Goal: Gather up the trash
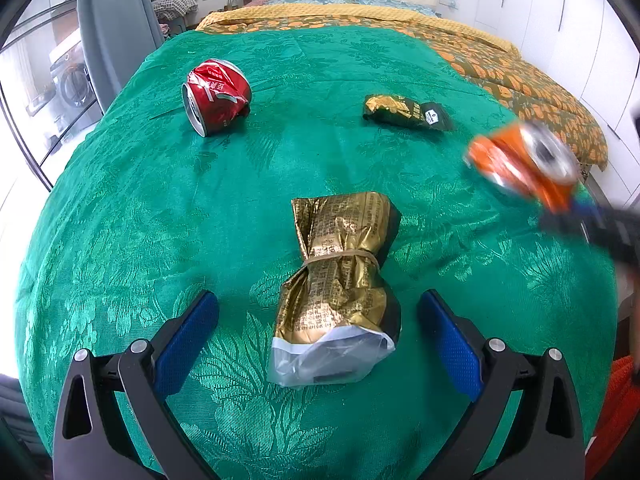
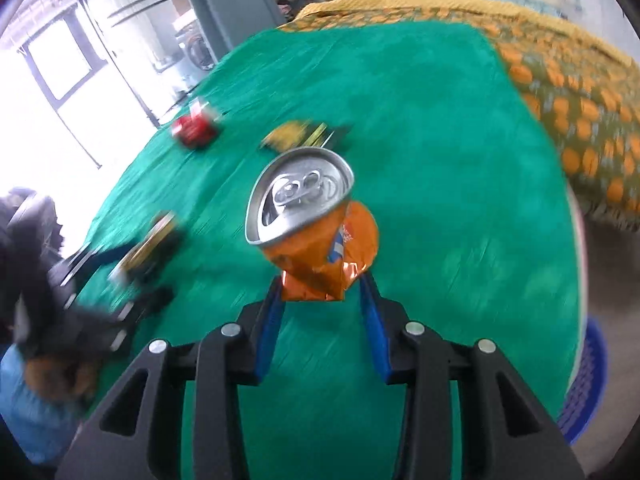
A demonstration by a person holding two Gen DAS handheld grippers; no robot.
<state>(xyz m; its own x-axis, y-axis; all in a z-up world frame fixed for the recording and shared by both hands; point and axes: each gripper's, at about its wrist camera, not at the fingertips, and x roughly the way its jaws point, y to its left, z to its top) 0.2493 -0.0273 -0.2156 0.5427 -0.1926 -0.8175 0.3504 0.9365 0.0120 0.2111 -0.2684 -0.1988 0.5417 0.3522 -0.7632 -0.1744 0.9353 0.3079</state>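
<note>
Trash on the green bedcover (image 1: 400, 80) is my concern here, and the piece that governs the next move is the gold foil packet (image 1: 340, 276), tied at its waist with a rubber band. It lies on the cover directly ahead of my left gripper (image 1: 318, 334), whose blue pads (image 1: 186, 340) stand wide apart, one on each side of the packet's near end and neither touching it. The packet's long axis runs away from me, close to parallel with the fingers and leaning slightly left at the far end. Its clear plastic tail is nearest me, between the open jaws.

My right gripper (image 2: 322, 300) is clamped on the crumpled lower part of an orange can (image 2: 312, 224), held clear above the cover with the can's silver top facing away from the camera mount. In the left wrist view this can appears blurred at the right edge, so I judge that arm to be in motion and occupied.

A crushed red can (image 1: 218, 96) lies at far left and a dark green and gold wrapper (image 1: 406, 112) at far right, both well apart from either gripper.

Judgement: the left gripper is the nearer and the only free one. Because the packet lies lengthwise between the pads, closing would squeeze it across its narrow width, which suits the grasp. The foil is soft and may slip or crumple.
</note>
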